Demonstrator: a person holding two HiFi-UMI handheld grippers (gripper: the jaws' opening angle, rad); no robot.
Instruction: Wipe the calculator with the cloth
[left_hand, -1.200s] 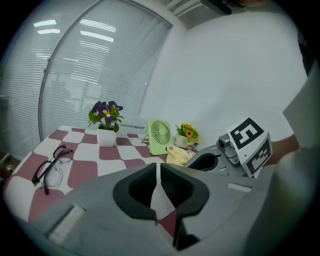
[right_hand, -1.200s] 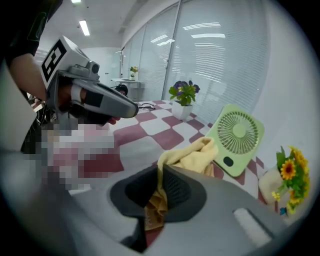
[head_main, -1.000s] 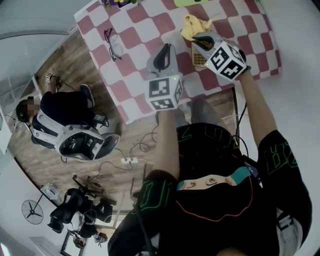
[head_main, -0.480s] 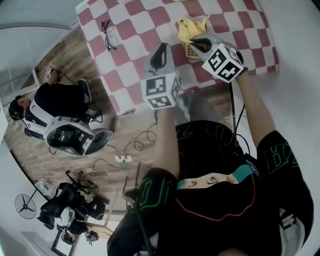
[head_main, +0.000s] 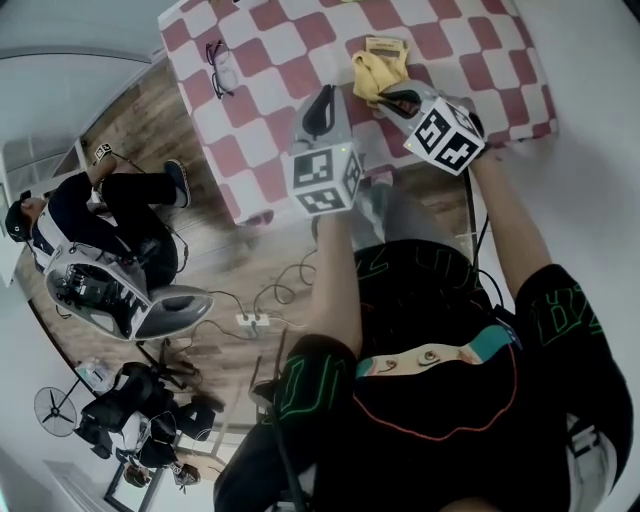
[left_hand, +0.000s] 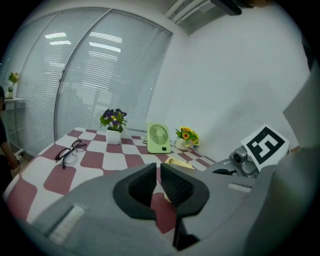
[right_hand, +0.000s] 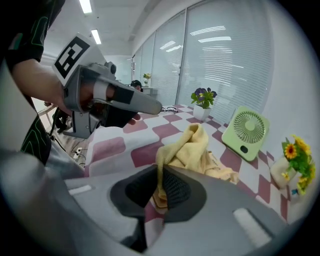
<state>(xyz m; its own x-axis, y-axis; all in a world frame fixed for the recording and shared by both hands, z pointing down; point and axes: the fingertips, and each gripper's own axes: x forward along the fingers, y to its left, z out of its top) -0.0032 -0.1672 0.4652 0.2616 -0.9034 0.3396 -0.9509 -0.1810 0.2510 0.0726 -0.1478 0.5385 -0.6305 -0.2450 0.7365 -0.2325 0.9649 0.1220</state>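
Note:
My right gripper (right_hand: 161, 192) is shut on a fold of the yellow cloth (right_hand: 192, 149), which hangs from the jaws and trails onto the checkered table (head_main: 280, 45). In the head view the cloth (head_main: 373, 75) lies just beyond the right gripper (head_main: 393, 97), and the beige calculator (head_main: 385, 46) pokes out past the cloth's far side. My left gripper (head_main: 322, 105) hovers to the left of the cloth, over the table's near part. Its jaws (left_hand: 157, 182) are shut with nothing between them.
Black glasses (head_main: 222, 68) lie at the table's left. A green desk fan (left_hand: 159, 137), a purple flower pot (left_hand: 113, 126) and a yellow flower pot (left_hand: 186, 138) stand along the far side. The table's near edge (head_main: 300, 205) drops to a wooden floor with cables.
My right gripper has drawn the cloth back toward me across the calculator, whose far end now shows beyond the cloth. The left gripper stays about where it was.

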